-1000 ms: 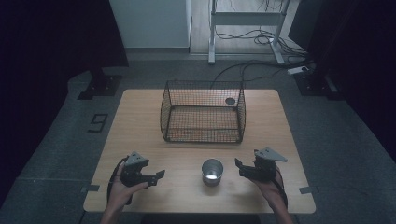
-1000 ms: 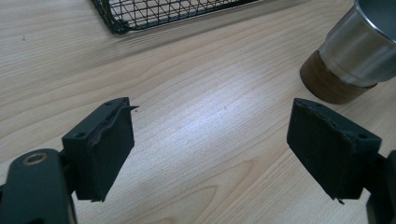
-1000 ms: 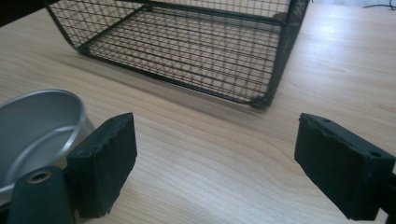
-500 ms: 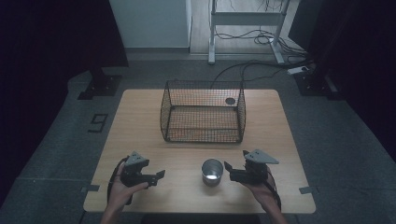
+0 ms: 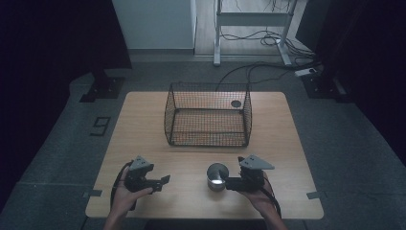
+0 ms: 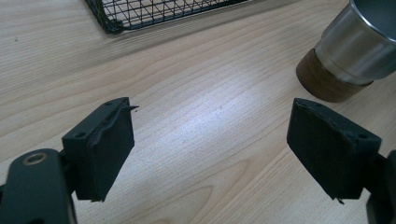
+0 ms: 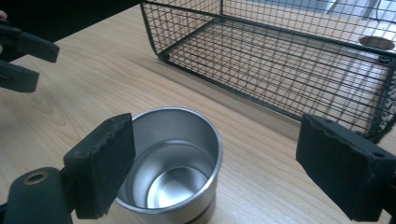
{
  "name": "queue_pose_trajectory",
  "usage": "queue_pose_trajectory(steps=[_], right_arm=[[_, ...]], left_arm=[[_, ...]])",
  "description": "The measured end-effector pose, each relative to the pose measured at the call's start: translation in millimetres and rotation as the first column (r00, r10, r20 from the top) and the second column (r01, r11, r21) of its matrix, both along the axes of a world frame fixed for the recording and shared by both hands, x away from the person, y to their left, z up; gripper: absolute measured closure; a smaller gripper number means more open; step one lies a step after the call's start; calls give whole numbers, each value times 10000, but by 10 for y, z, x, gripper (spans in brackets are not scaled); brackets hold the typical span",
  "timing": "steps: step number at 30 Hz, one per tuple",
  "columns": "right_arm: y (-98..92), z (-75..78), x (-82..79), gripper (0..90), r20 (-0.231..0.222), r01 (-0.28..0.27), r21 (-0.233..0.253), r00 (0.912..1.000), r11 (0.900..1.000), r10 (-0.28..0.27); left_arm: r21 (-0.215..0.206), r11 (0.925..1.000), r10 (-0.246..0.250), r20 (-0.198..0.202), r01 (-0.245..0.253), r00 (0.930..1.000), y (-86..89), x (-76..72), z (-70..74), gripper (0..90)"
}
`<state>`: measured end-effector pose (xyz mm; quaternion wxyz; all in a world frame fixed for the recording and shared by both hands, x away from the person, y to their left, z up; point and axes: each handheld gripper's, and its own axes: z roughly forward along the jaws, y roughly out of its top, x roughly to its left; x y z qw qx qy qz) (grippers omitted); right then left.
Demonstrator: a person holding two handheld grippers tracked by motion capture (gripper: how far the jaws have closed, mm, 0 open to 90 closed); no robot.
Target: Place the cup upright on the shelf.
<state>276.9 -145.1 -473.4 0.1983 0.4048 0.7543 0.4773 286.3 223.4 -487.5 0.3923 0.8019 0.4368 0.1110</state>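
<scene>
Your right gripper [image 5: 229, 183] has closed in on the steel cup [image 5: 217, 176] since a second ago; in the high view its tips now sit just beside the cup's right side. Your left gripper [image 5: 163, 181] hasn't moved, and neither has the cup or the wire basket [image 5: 208, 115].

Right jaws are wide open: in the right gripper view the cup [image 7: 173, 161] stands upright just off the left pad, not clamped. Left jaws are wide too, over bare table [image 6: 196, 116].

From above, touching or not is too small to tell. The cup's bottom is cut off in the right gripper view. The left gripper view shows its dark brown base band [image 6: 324, 84], unclear from above. The cup sits at the front centre of the table, in front of the basket.
</scene>
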Motion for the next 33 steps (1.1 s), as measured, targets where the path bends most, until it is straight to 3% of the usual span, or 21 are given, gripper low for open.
queue_pose_trajectory(steps=[33], right_arm=[[359, -255, 37, 0, -663, -681, -786, 9958, 9946, 630]], left_arm=[[58, 9999, -158, -66, 158, 9999, -40, -1, -16, 153]])
